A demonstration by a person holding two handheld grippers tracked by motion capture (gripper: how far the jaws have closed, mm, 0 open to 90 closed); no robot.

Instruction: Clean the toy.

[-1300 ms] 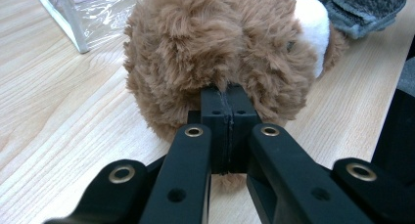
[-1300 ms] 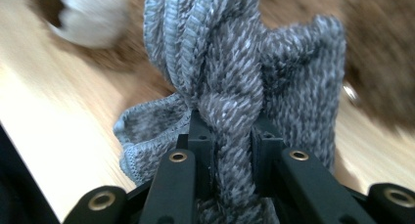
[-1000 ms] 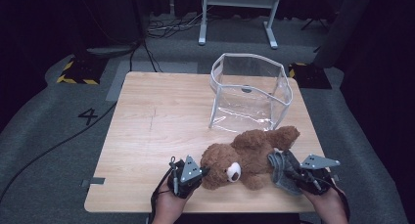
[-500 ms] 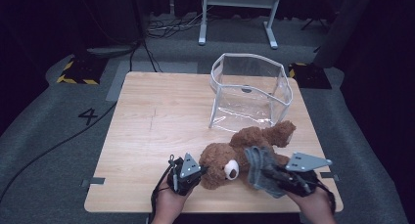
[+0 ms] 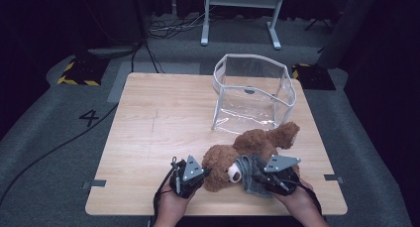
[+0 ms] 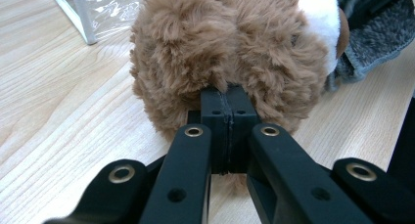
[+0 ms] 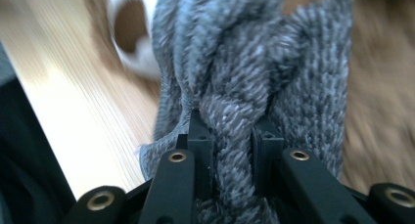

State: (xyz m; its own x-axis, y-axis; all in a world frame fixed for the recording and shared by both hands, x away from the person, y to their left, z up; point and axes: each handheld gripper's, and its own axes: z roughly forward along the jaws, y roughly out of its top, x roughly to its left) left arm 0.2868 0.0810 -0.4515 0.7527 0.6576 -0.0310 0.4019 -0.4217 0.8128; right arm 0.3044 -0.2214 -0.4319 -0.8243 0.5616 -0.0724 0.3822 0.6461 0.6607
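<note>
1. High view: a brown teddy bear lies on the wooden table near its front edge, toward the front right corner, its head toward the person and its legs toward the far right.
2. A clear plastic bag stands open just behind the bear, near the table's far right corner; one of the bear's feet lies close to the bag's base.
3. The left gripper sits at the front edge, against the left side of the bear's head.
4. Left gripper view: its black jaws are pressed together, pinching a tuft of the bear's brown fur; the bag's corner shows at the upper left.
5. The right gripper is at the front edge right of the bear's head, over a grey knitted cloth that lies against the bear's white muzzle.
6. Right gripper view: its jaws clamp a bunched fold of the grey cloth, with the bear's muzzle blurred behind.
</note>
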